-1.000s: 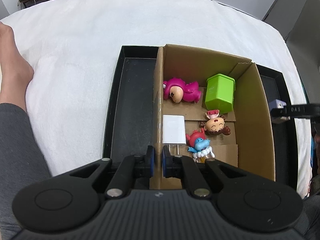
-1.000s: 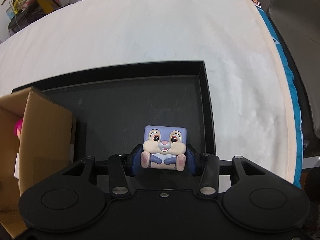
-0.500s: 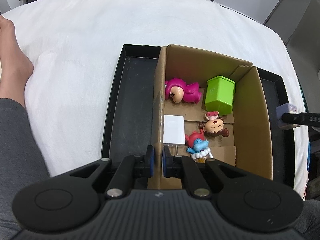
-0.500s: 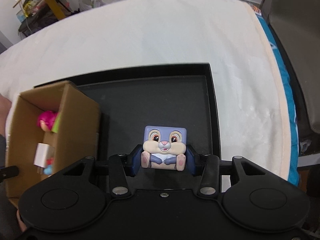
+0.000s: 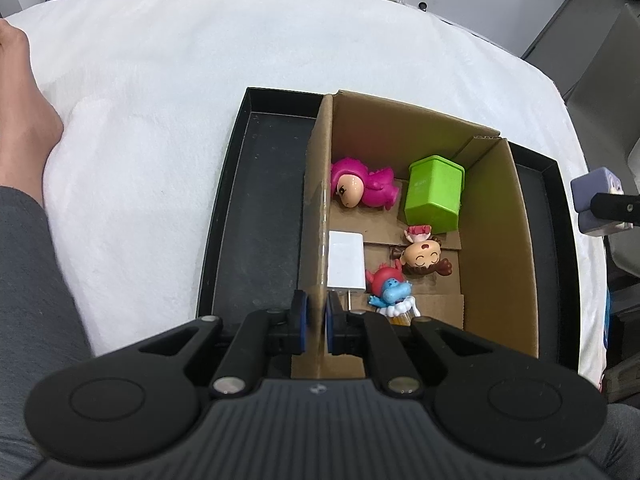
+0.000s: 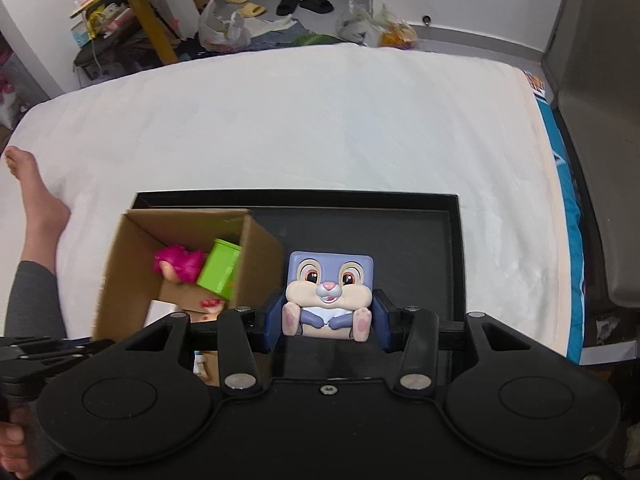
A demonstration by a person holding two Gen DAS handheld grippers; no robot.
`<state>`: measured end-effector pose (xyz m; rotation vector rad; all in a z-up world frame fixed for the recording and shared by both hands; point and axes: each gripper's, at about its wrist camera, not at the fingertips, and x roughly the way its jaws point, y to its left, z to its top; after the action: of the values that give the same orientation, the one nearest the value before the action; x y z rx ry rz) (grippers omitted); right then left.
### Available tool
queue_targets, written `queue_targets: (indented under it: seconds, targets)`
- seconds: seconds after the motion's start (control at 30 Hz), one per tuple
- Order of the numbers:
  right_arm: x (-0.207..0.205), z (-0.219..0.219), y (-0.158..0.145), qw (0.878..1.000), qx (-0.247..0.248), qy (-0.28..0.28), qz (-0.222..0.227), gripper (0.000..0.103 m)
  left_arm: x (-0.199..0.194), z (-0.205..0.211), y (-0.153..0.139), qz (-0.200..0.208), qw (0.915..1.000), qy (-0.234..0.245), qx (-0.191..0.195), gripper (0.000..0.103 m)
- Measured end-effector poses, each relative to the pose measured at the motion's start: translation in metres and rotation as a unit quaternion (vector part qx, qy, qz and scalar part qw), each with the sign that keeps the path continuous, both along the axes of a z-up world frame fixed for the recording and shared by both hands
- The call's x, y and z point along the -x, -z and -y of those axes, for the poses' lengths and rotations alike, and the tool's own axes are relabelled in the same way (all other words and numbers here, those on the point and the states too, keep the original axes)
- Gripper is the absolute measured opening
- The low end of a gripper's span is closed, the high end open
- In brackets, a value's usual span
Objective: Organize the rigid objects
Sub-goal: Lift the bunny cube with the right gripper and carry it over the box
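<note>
The purple bunny cube [image 6: 329, 294] sits clamped between the two blue pads of the right gripper [image 6: 328, 322], face toward the camera, held above the black tray [image 6: 416, 256] just right of the cardboard box [image 6: 256, 256]; from the left wrist view the same cube [image 5: 596, 196] shows at the far right edge, out beyond the tray's rim. The cardboard box [image 5: 496, 248] stands open inside the black tray [image 5: 256, 208], toward its right side, leaving a bare strip of tray floor on the left. Inside the box, a pink figure [image 5: 362, 189] lies on its side at the far left, a green cube [image 5: 434, 193] stands tilted beside it on the right, a white charger [image 5: 345, 261] lies against the left wall, a brown-haired figure [image 5: 423, 258] lies in the middle, and a red-and-blue figure [image 5: 388, 286] rests nearest, possibly leaning on the charger, though that contact is hard to read. The left gripper [image 5: 316, 316] is nearly closed, pinching the box's left wall between its pads at the near end. The tray rests on a white blanket [image 5: 160, 100].
</note>
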<state>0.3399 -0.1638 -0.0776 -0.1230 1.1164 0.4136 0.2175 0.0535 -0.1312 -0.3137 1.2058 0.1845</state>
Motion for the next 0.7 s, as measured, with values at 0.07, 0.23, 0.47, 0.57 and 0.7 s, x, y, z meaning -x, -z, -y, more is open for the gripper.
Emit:
queue_targets:
  seconds: [0.07, 0.23, 0.47, 0.57, 0.7]
  targets:
    - [0.003, -0.007, -0.005, 1.0, 0.0, -0.008, 0.003, 0.044, 0.0, -0.001, 0.0, 0.001, 1.0, 0.001, 0.002, 0.008]
    - [0.014, -0.026, -0.014, 1.0, -0.004, -0.026, 0.004, 0.044, 0.002, -0.006, -0.002, 0.006, 0.9998, 0.001, 0.017, 0.009]
    - [0.026, -0.057, -0.014, 0.999, -0.004, -0.048, -0.002, 0.044, 0.002, -0.007, -0.002, 0.01, 0.9997, 0.004, 0.024, 0.009]
    - [0.031, -0.066, -0.013, 0.998, -0.008, -0.057, -0.004, 0.044, 0.003, -0.008, -0.002, 0.013, 0.9995, 0.006, 0.027, 0.009]
    - [0.037, -0.079, -0.009, 0.997, 0.001, -0.071, -0.011, 0.044, 0.003, -0.01, -0.002, 0.017, 0.9992, 0.006, 0.036, 0.01]
